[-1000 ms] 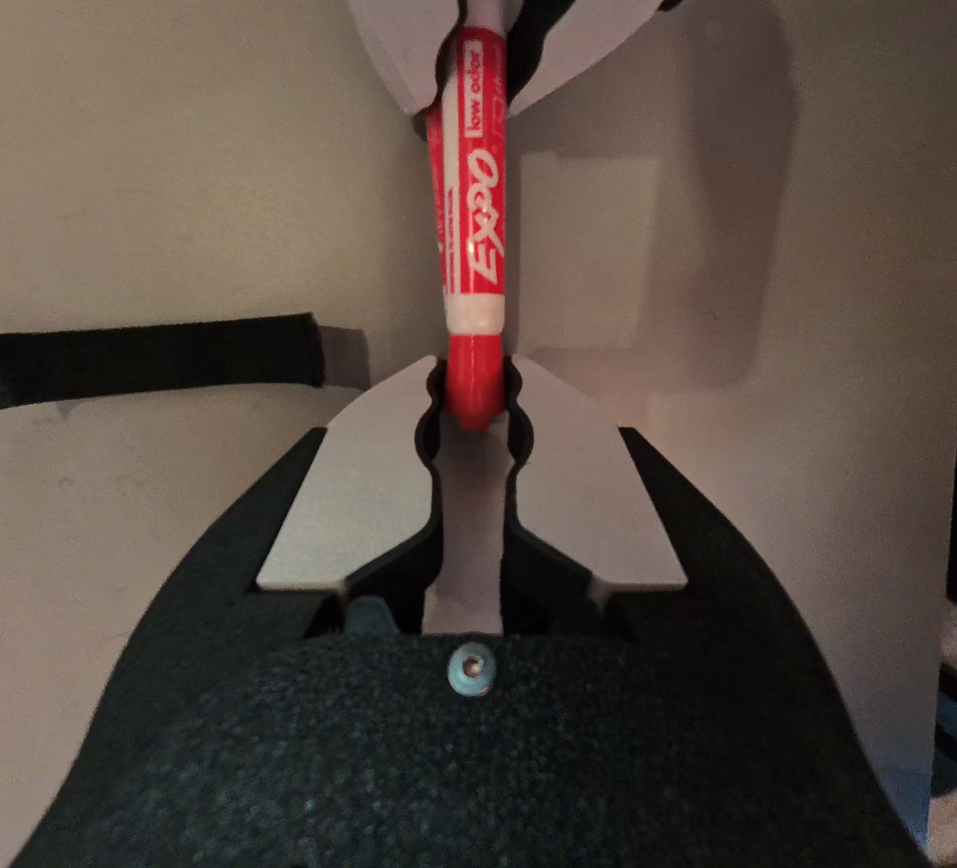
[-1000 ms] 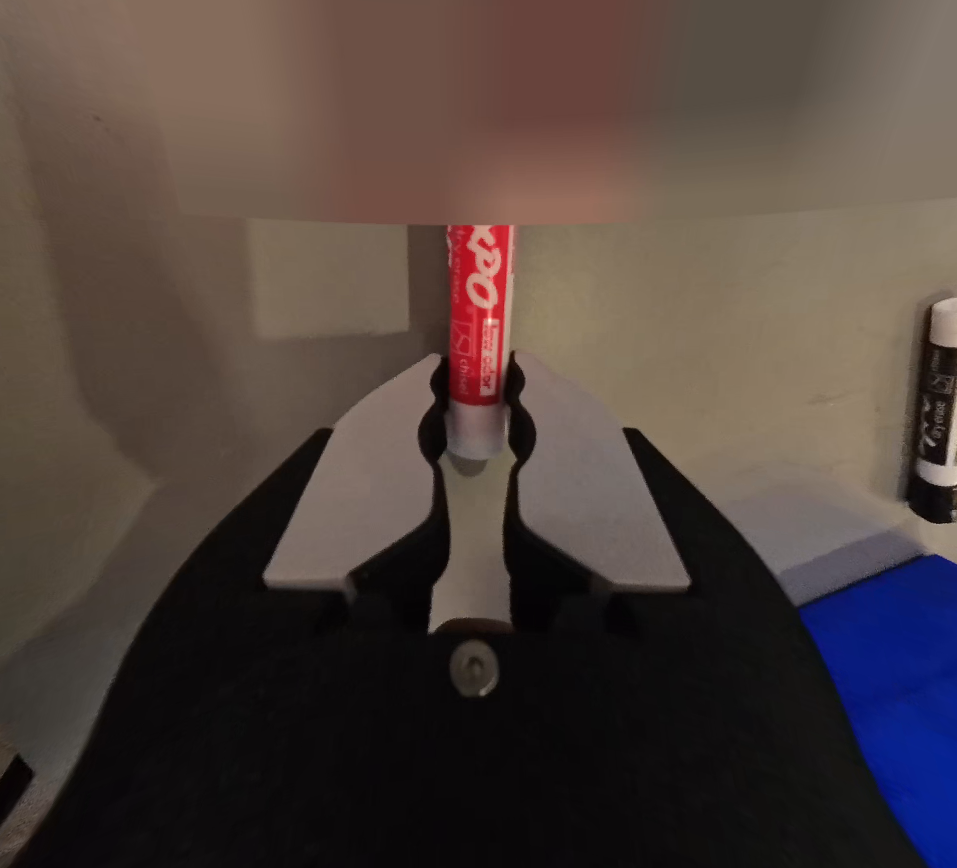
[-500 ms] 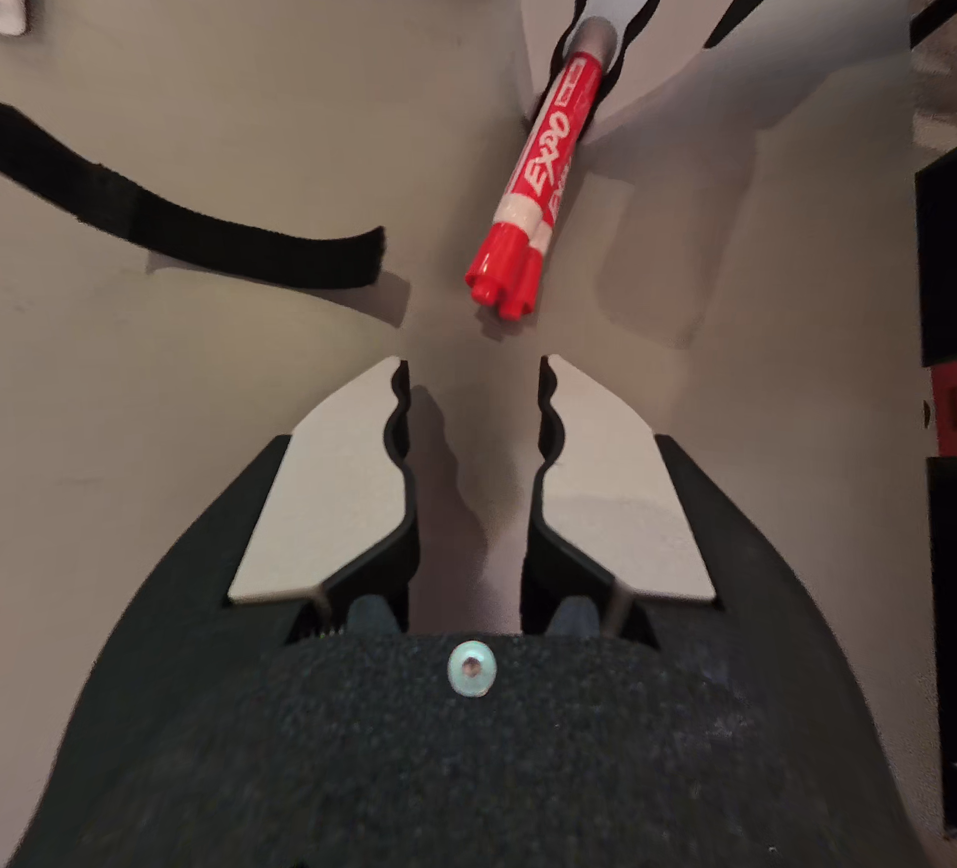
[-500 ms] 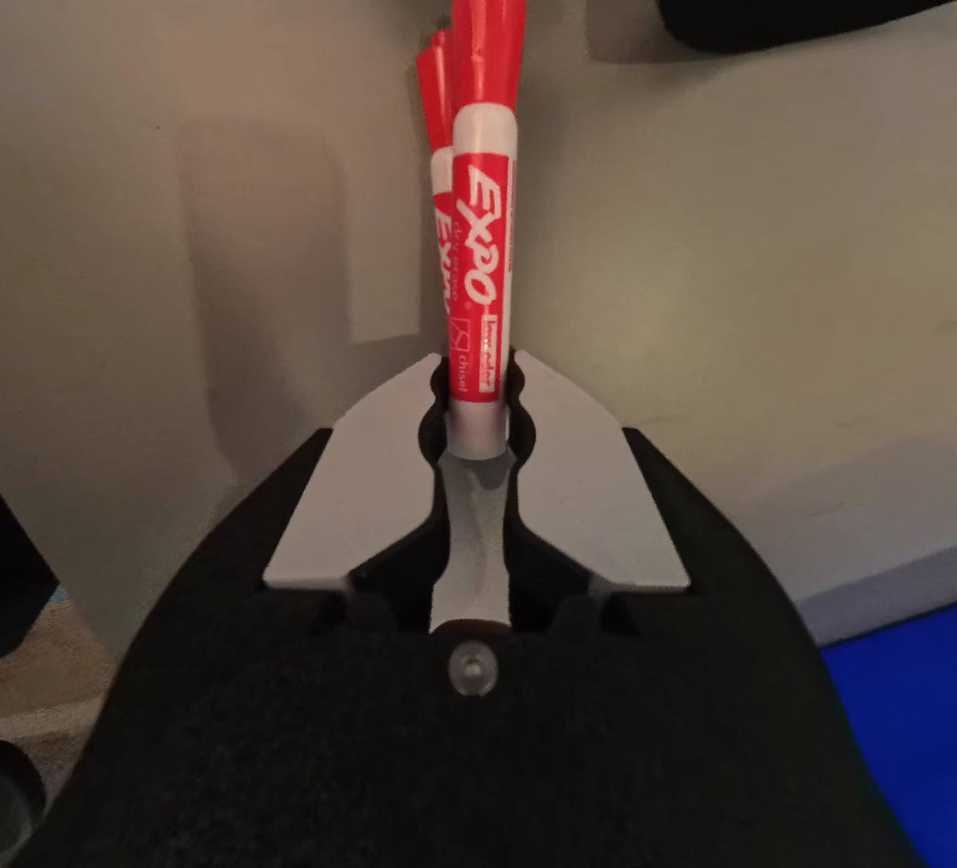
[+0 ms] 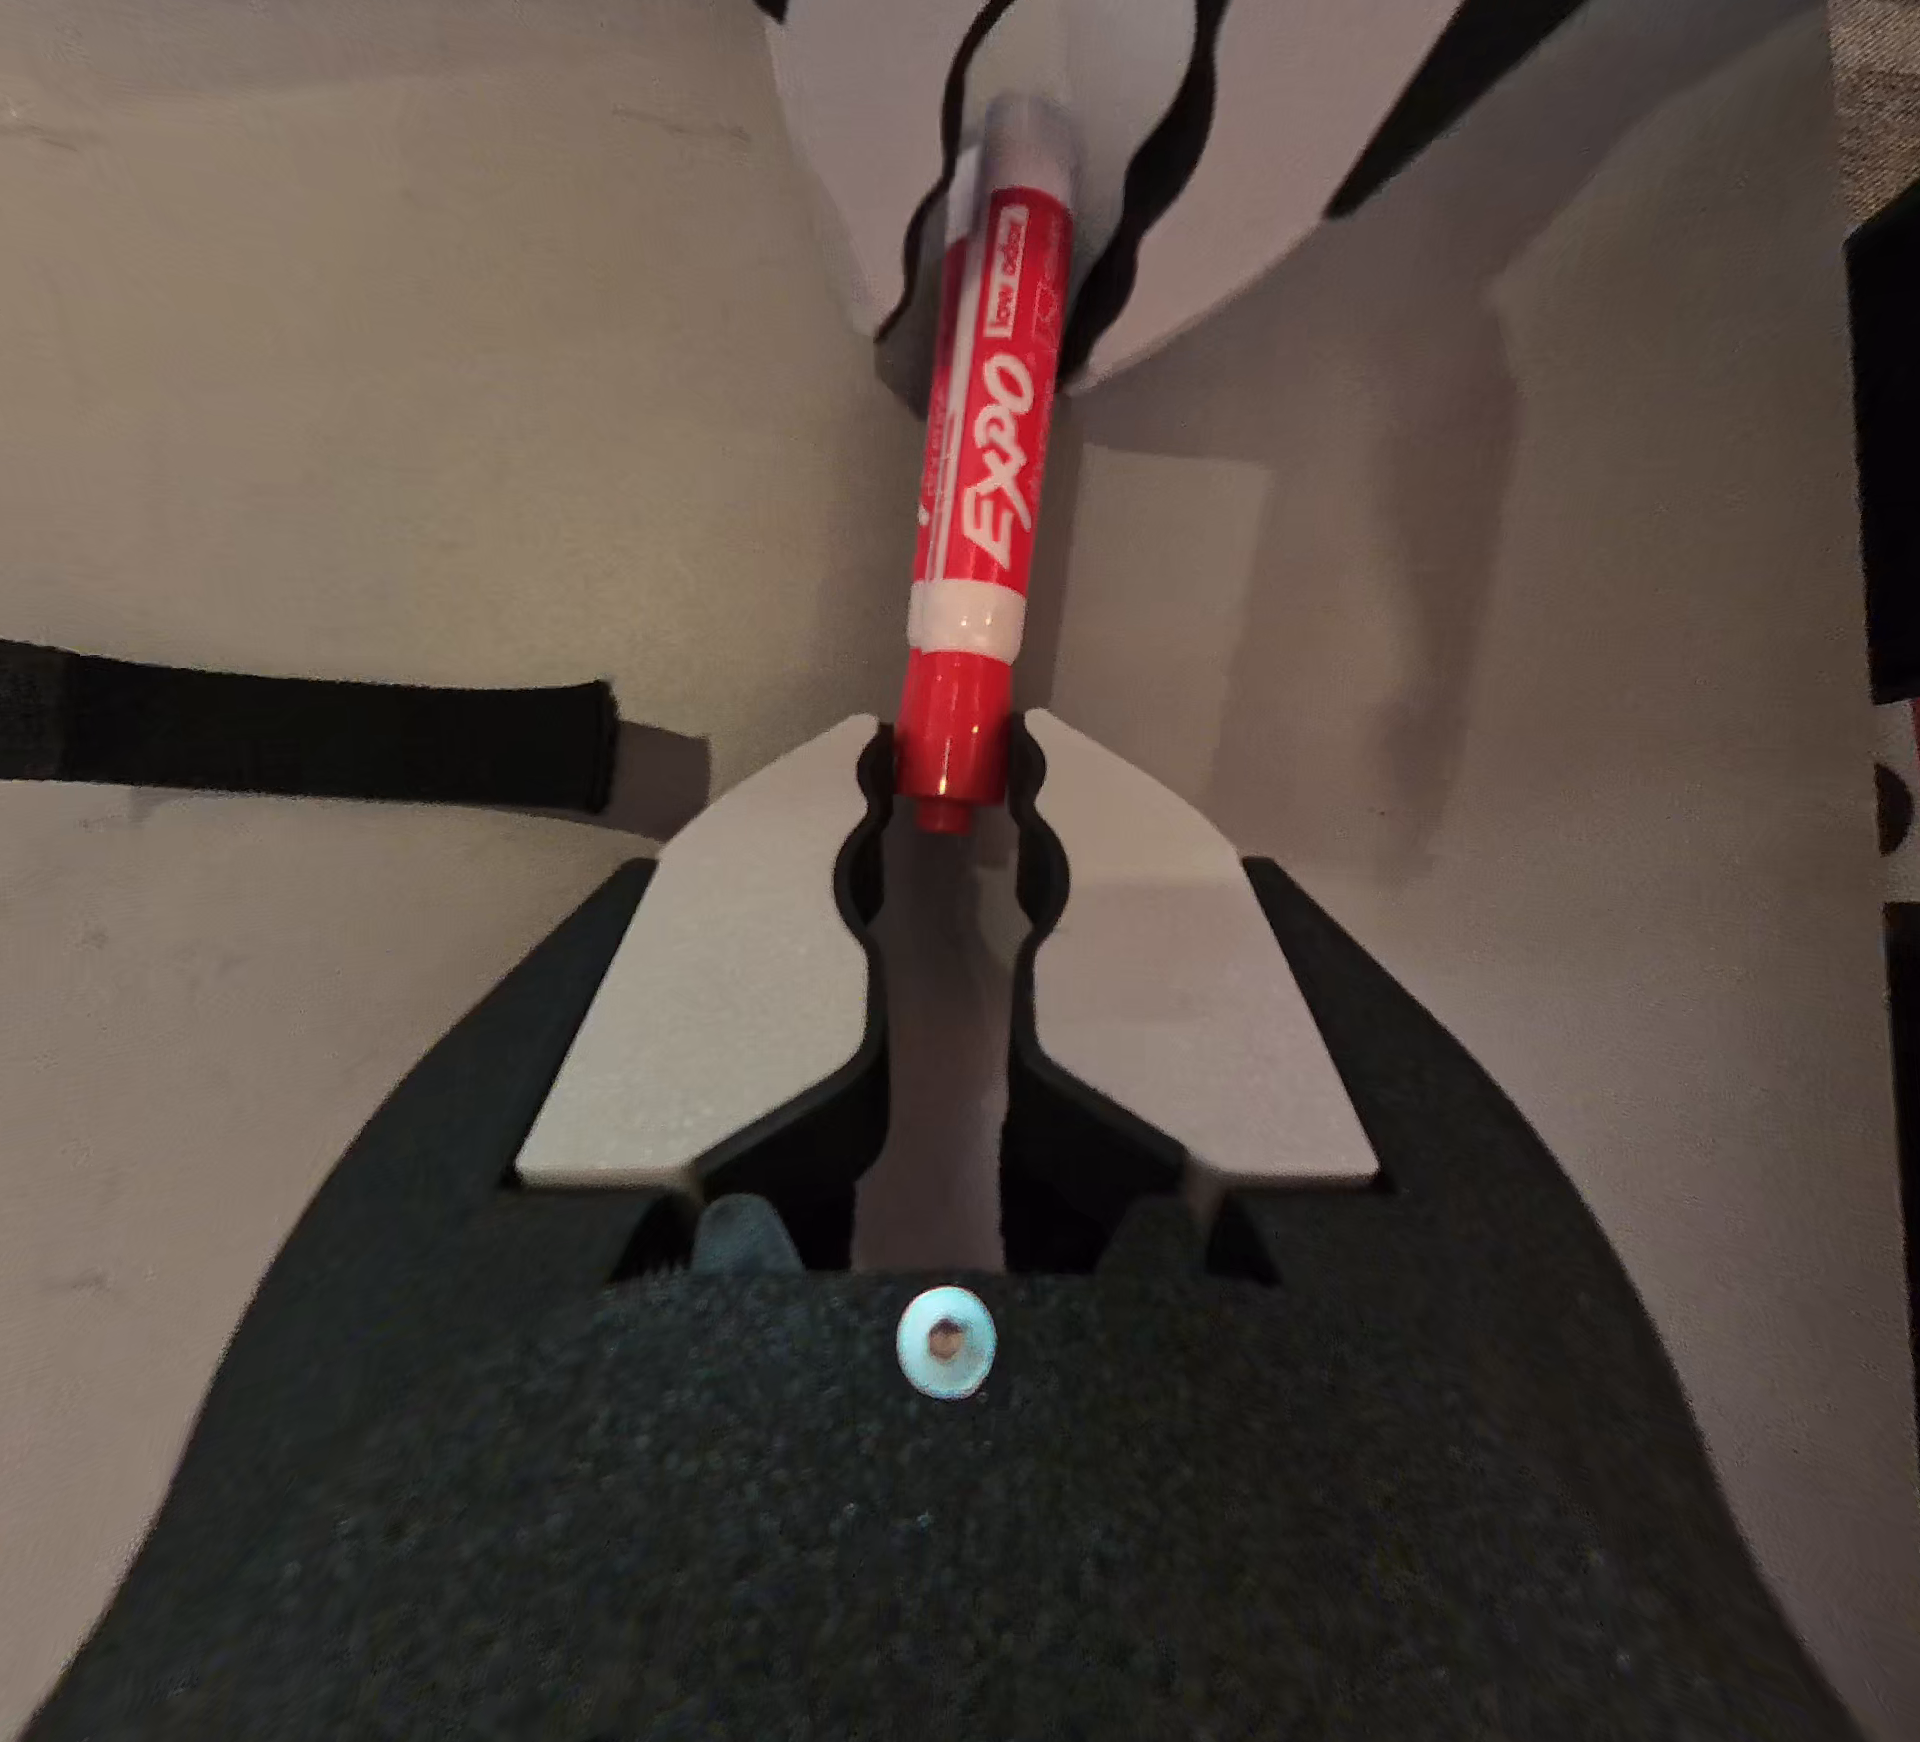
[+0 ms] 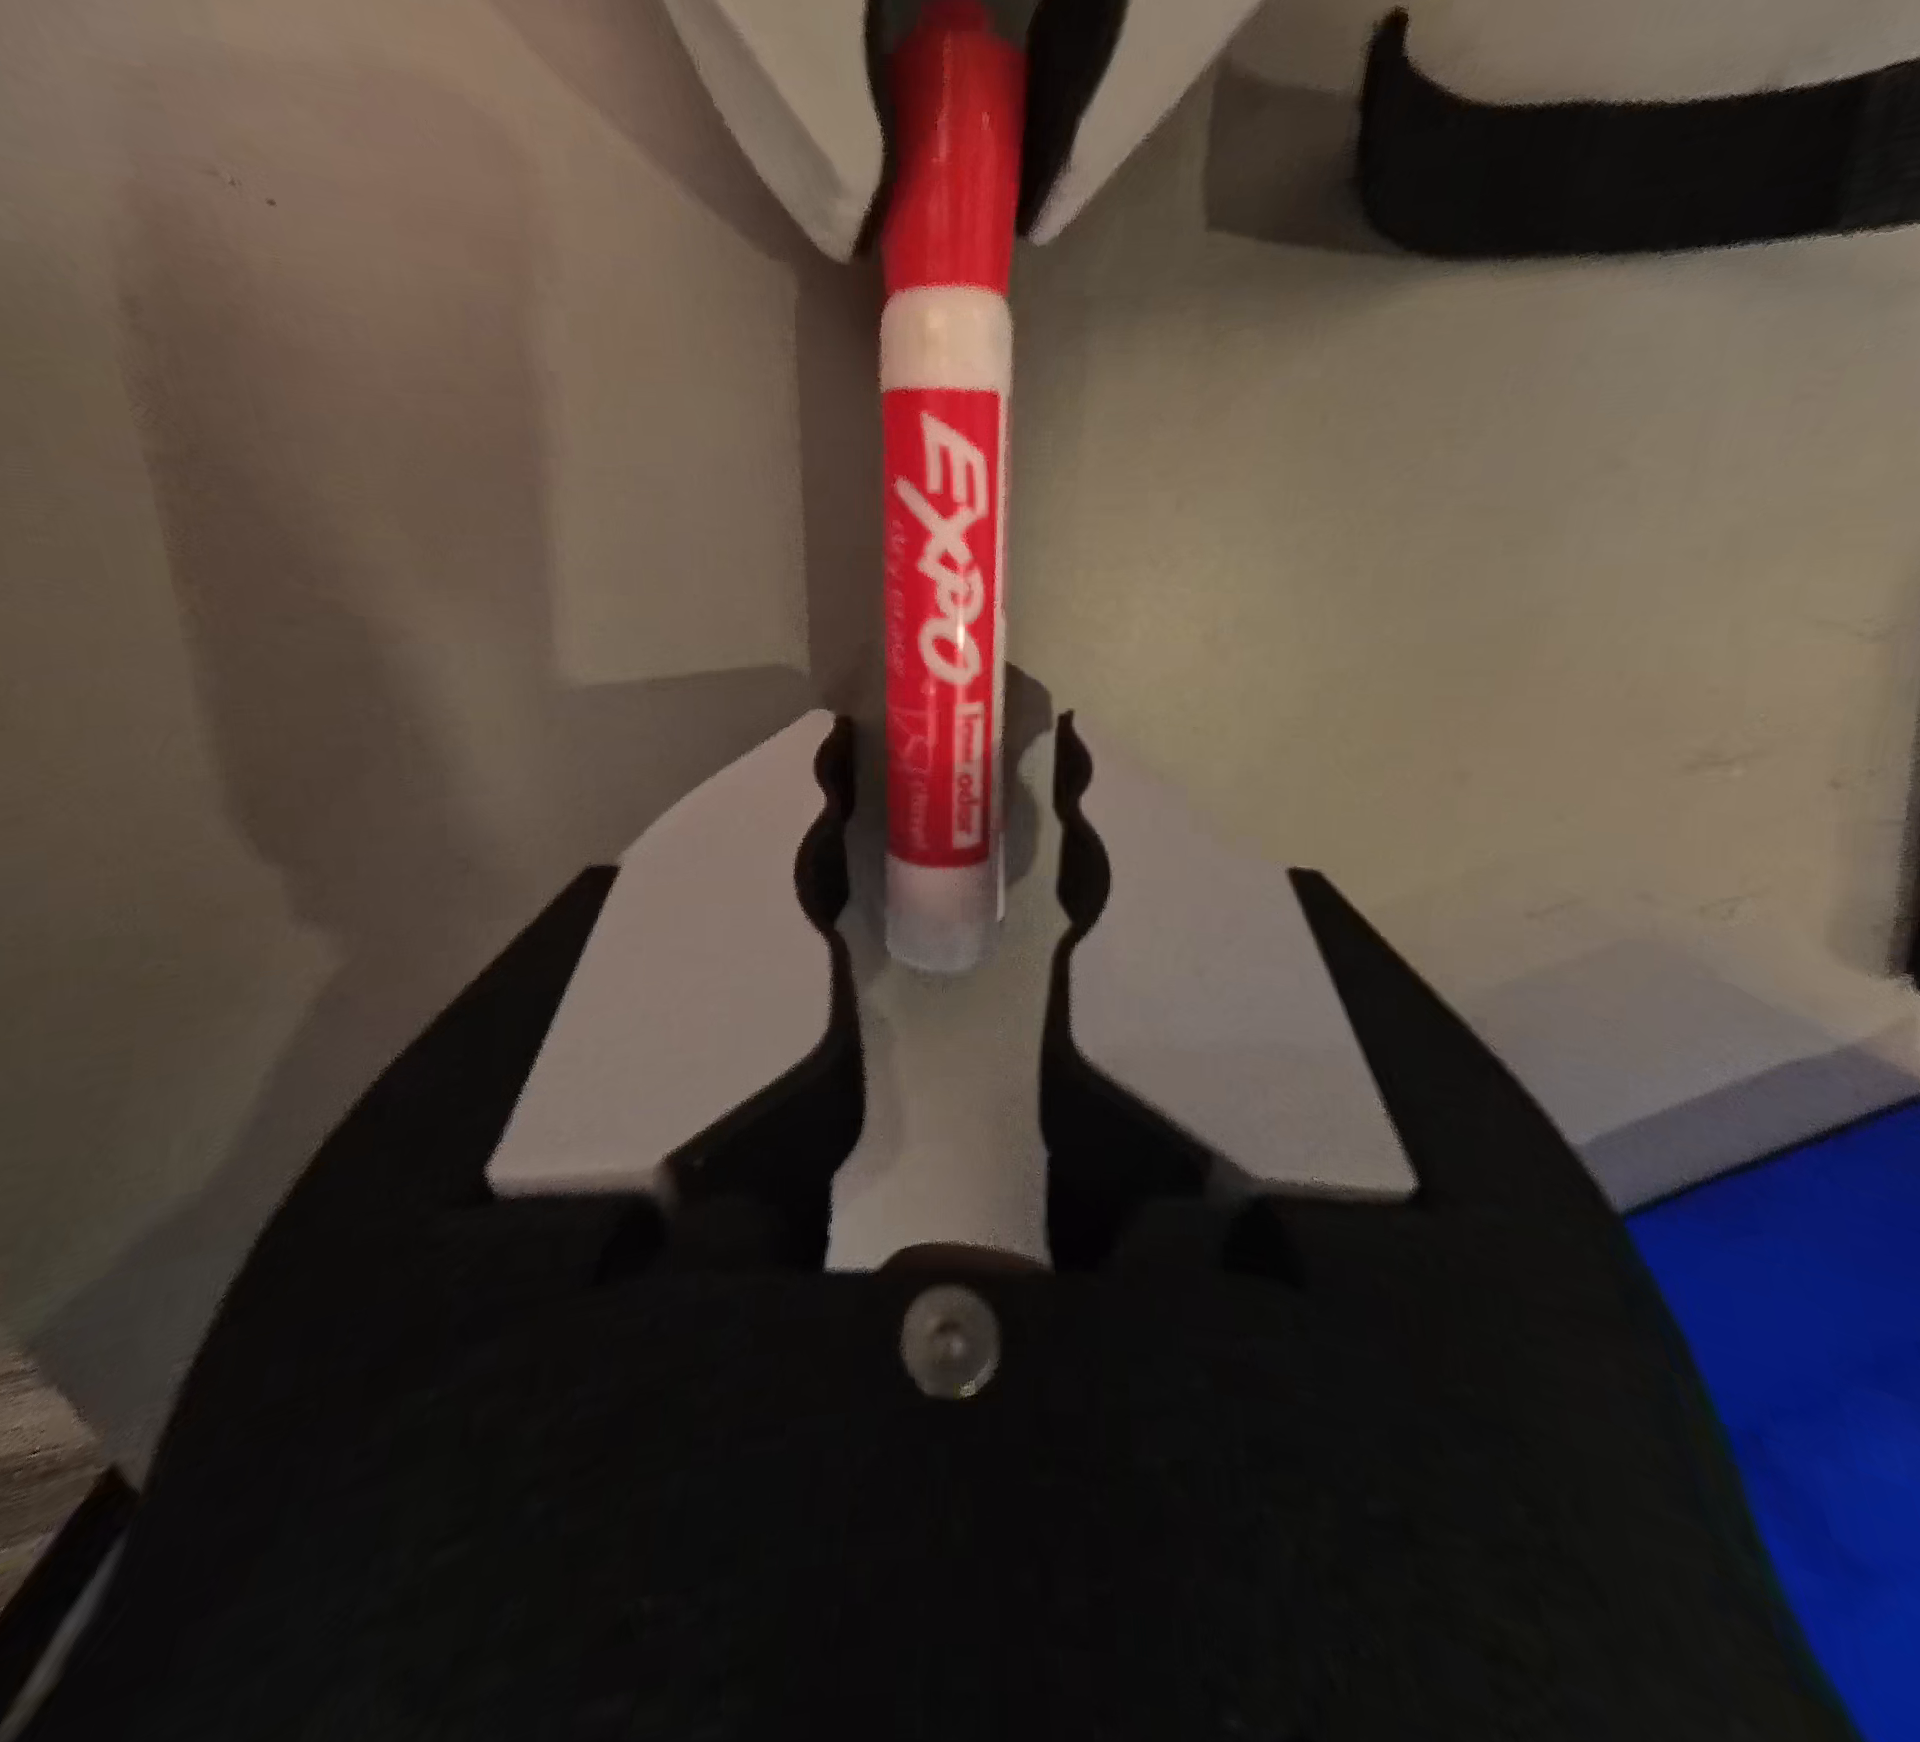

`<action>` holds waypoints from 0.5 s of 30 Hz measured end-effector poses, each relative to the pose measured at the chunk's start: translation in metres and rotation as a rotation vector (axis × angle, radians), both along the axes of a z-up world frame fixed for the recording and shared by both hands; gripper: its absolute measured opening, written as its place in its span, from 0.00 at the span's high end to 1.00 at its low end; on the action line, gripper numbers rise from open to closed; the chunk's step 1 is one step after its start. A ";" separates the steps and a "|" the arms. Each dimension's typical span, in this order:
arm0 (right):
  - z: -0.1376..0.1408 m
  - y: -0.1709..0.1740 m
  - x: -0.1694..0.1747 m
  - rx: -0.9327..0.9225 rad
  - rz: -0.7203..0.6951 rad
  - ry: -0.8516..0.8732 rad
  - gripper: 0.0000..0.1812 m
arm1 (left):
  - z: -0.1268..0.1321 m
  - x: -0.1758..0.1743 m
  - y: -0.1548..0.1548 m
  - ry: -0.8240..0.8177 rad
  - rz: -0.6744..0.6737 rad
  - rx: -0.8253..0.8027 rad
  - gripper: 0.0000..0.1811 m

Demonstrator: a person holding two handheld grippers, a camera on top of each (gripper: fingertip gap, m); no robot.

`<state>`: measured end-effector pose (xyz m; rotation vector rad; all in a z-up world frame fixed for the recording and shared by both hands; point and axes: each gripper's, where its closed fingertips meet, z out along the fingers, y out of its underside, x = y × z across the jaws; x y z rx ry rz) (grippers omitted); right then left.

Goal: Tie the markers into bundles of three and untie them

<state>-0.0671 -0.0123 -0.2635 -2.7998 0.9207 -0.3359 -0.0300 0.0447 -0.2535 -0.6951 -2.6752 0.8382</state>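
A red marker [image 5: 982, 466] with a red cap and white rear end lies lengthwise between my two grippers, just above the beige table. A sliver of a second marker shows under it; any more are hidden. My left gripper [image 5: 951, 747] is shut on the red cap end. My right gripper [image 6: 945, 736] is open, its fingers standing a little apart on both sides of the white rear end of the marker [image 6: 940, 529]. Each gripper faces the other: the right one shows at the top of the left wrist view [image 5: 997, 321], the left one at the top of the right wrist view [image 6: 951, 238].
A black strap [image 5: 312, 736] lies flat on the table left of the left gripper and shows in the right wrist view [image 6: 1662, 165] at the upper right. A blue mat [image 6: 1818, 1329] lies at the lower right. Dark objects [image 5: 1891, 445] stand at the left wrist view's right edge. Some 7 cm of space lies between my two pairs of fingers.
Half a second ago the left gripper was open and away from the markers; now it is shut on the cap end. The right gripper, shut on the rear end before, has opened.
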 end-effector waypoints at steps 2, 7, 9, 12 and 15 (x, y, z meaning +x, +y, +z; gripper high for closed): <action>0.003 0.010 0.005 -0.014 0.049 -0.047 0.76 | 0.000 -0.002 0.000 0.009 0.002 0.003 0.89; 0.001 0.038 0.019 -0.039 0.130 -0.071 0.75 | 0.000 -0.002 -0.002 0.022 0.019 0.007 0.89; 0.002 0.043 0.026 -0.044 0.139 -0.071 0.74 | 0.000 -0.006 -0.002 0.041 0.008 0.012 0.89; -0.001 0.046 0.027 -0.036 0.142 -0.020 0.86 | 0.001 -0.009 -0.003 0.055 0.005 0.003 0.89; -0.002 0.043 0.028 -0.028 0.121 -0.003 0.90 | 0.002 -0.006 0.000 0.076 0.027 -0.004 0.88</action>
